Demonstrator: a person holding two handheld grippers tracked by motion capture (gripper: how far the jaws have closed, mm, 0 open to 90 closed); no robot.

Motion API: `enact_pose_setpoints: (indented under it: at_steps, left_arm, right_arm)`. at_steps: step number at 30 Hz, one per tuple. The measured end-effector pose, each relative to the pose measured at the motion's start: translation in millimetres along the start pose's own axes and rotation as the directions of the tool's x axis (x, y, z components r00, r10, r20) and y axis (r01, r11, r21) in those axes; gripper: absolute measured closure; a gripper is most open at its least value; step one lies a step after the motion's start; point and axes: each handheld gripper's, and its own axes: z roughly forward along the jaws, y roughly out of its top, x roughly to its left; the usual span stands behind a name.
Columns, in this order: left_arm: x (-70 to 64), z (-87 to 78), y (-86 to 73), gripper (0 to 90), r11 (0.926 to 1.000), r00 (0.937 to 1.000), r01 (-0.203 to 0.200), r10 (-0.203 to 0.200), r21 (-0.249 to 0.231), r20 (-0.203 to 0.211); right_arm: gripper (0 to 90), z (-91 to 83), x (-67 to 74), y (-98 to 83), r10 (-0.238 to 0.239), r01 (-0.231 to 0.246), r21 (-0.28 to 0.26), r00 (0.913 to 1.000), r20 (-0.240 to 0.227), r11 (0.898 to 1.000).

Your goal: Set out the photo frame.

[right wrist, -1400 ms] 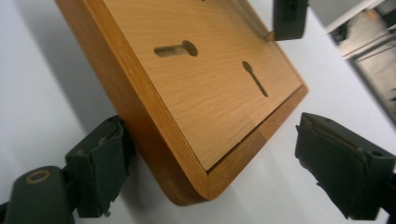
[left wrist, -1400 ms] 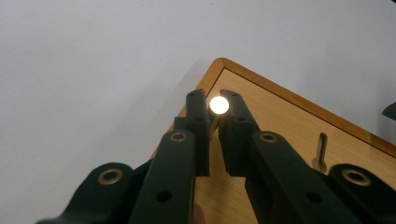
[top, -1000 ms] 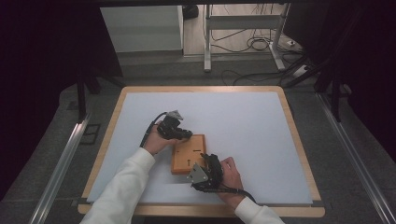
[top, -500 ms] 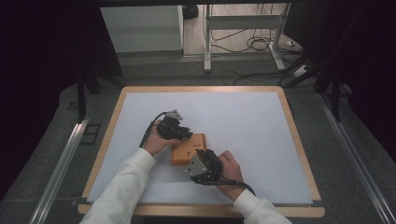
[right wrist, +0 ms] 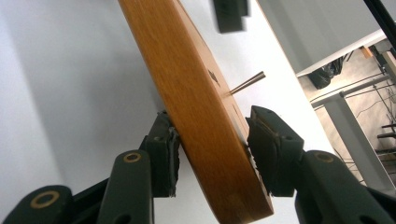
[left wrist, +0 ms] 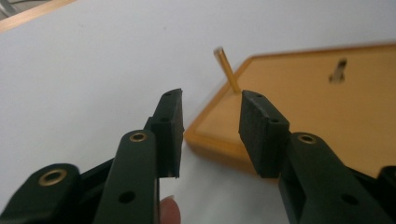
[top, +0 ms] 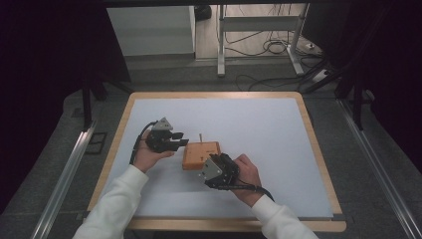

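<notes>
A flat rectangular orange-brown wooden board with rounded corners (top: 200,154) sat near the front middle of the white-topped table with a light wooden rim (top: 318,149), and a thin brass-coloured peg (top: 200,137) stood up from its far edge. The right gripper (top: 205,168), held in the person's right hand (top: 245,172), was pinching the near edge of that board: in the right gripper view the thick rounded edge of the board (right wrist: 201,116) ran between the two black jaws, whose pads pressed on its two faces, and the jaws had just been closing on it. In that view the board stood tilted steeply, and the peg (right wrist: 247,81) stuck out from its far face. The left gripper (top: 180,142), held in the person's left hand (top: 149,154), hung just beside the board's left end with its jaws spread; they had just been opening, and nothing was gripped between them. In the left gripper view the corner of the board (left wrist: 327,116) and the slanting peg (left wrist: 227,70) lay beyond the gap between the open pads, apart from them, and a small dark mark (left wrist: 339,70) showed on the board's recessed top face. A white sleeve (top: 117,204) covered the left forearm
</notes>
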Motion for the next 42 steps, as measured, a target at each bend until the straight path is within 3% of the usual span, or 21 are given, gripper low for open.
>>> enact_pose_setpoints:
  at_steps: [5,12,24,28,35,42]
  left_arm:
    - [-6.9,-12.4,-14.8,54.7,0.9998,0.9990,-0.020,0.020,0.007,-0.041]
    - [-4.2,-13.3,-28.2,42.0,0.9997,0.9980,0.013,-0.011,0.021,-0.062]
    - [0.3,-10.8,-39.1,39.6,0.9981,0.9969,0.051,-0.049,0.033,-0.061]
    - [0.5,-9.9,-41.2,39.3,0.9978,0.9967,0.058,-0.056,0.033,-0.058]
    - [0.9,-8.3,-42.5,38.9,0.9975,0.9970,0.057,-0.055,0.042,-0.056]
    - [1.7,-8.6,-42.8,38.1,0.9968,0.9968,0.074,-0.073,0.029,-0.033]
  right_arm:
    - [56.2,-0.9,-6.1,1.4,-0.006,0.006,0.008,1.0000,-0.004,1.000]
    - [59.1,-2.0,-16.7,5.9,-0.004,0.005,0.019,0.9999,-0.010,1.000]
    - [67.6,-0.9,-34.5,12.7,-0.016,0.016,0.041,0.9999,0.002,0.999]
    - [68.7,0.3,-43.7,16.7,-0.014,0.015,0.049,0.9997,-0.019,0.999]
    - [69.1,-3.6,-46.9,22.4,-0.042,0.045,0.045,0.9975,-0.056,0.998]
    - [69.1,-29.2,-48.5,25.4,-0.022,0.025,0.021,0.9883,-0.151,0.999]
